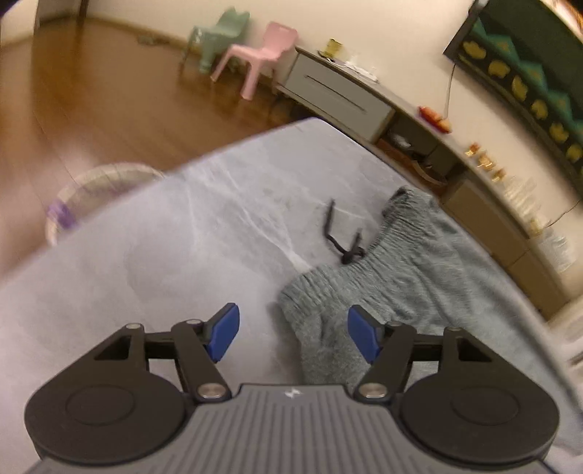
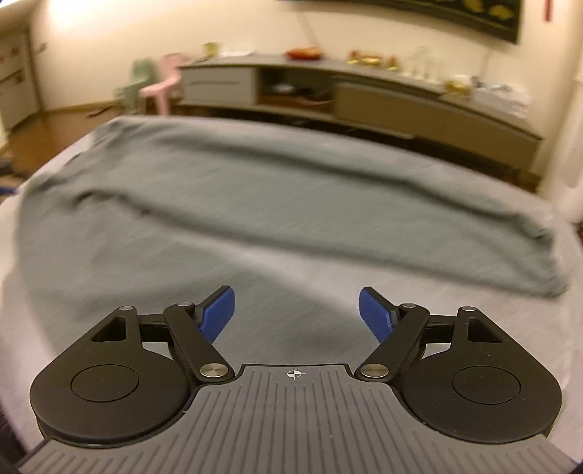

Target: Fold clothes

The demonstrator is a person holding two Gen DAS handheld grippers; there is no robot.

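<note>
Your left gripper (image 1: 293, 337): jaws spread wide, blue pads (image 1: 222, 333) well apart and holding nothing. Between and just beyond the jaws lies the near corner of the grey sweatpants (image 1: 408, 288), on the pale grey table (image 1: 175, 233); whether the pads touch the cloth cannot be told. The elastic waistband (image 1: 368, 260) runs ahead of the jaws and off to their right. The black drawstring (image 1: 346, 242) trails from it onto the bare table, straight ahead of the jaws. The rest of the garment extends to the right of the jaws and out of view. Farther out, left of the jaws, a round woven basket (image 1: 91, 193) sits on the wooden floor (image 1: 73, 102) past the table edge. Beyond that stand a pink chair (image 1: 262, 54) and a green chair (image 1: 218, 32) by the wall, with a long low cabinet (image 1: 349, 98) to the right.

Your right gripper (image 2: 297, 315): jaws likewise wide apart, blue pads (image 2: 375, 315) gripping nothing, over bare table (image 2: 291, 291). The sweatpants (image 2: 255, 204) lie ahead of the jaws, apart from them, stretched across the view from left to right. The leg end (image 2: 546, 255) is far to the right of the jaws. This view is motion-blurred. Past the garment, the low cabinet (image 2: 364, 98) spans the wall, and the pink chair (image 2: 164, 84) stands at the far left.
</note>
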